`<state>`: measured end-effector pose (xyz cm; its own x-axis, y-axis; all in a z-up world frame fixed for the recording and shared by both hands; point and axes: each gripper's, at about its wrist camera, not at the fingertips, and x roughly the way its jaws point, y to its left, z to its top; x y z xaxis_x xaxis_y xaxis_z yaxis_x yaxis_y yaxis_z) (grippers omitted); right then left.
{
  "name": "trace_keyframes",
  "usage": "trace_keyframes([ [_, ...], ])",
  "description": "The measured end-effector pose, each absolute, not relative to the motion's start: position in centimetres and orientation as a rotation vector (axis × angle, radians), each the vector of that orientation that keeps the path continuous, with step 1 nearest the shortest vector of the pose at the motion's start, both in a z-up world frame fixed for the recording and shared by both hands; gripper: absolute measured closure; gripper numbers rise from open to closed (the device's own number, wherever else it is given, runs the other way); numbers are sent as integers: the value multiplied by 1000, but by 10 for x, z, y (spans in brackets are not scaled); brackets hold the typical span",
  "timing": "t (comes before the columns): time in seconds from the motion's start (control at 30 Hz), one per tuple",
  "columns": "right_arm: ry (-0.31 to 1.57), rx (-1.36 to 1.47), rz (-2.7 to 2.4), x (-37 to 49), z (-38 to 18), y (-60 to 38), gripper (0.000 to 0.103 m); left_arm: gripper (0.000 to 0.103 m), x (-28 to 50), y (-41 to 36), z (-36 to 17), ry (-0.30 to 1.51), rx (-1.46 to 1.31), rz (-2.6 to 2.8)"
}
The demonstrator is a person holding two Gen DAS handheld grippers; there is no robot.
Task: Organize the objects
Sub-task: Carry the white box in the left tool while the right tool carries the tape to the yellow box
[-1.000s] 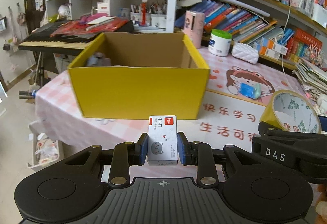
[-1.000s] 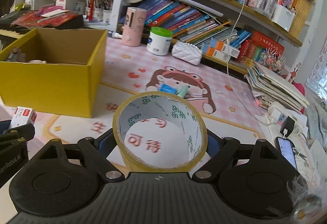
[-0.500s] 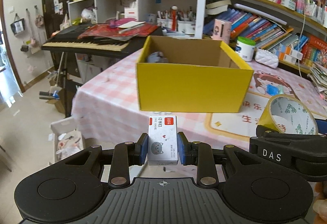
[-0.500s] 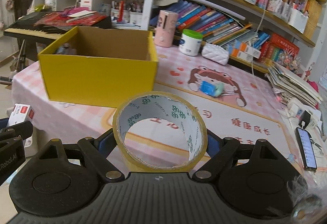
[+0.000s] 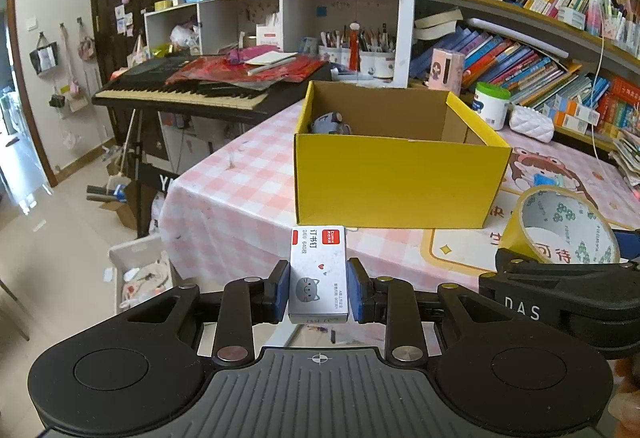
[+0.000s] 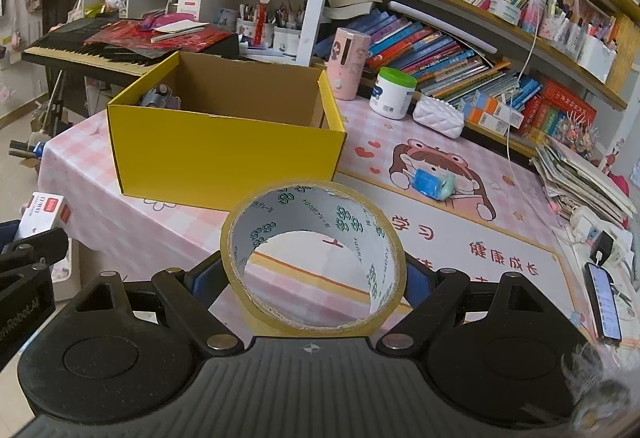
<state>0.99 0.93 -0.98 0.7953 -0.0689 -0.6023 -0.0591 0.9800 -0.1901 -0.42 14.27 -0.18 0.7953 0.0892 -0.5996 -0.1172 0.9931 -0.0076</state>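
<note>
Backing away from the yellow box, both views now show it farther off than a second ago; neither load is delivered. The left hand-held gripper stays clenched on the staple box; the right hand-held gripper grasps the tape roll.

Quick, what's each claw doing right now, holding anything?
Left claw: closed on the small white staple box.
Right claw: closed on the roll of tape.

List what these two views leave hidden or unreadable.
- Yellow box: both views; its own front wall hides the floor, so only the top of one grey thing shows.
- Small white box in the left gripper: left view; fine print too small.
- Tape roll in the right gripper: left view; partly hidden behind that gripper.
</note>
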Motion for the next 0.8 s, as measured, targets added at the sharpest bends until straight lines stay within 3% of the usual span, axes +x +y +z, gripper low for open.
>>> trace_keyframes([
  [0.8, 501, -167, 129, 132, 26, 6, 17, 75, 89, 129, 30, 479, -1, 187],
])
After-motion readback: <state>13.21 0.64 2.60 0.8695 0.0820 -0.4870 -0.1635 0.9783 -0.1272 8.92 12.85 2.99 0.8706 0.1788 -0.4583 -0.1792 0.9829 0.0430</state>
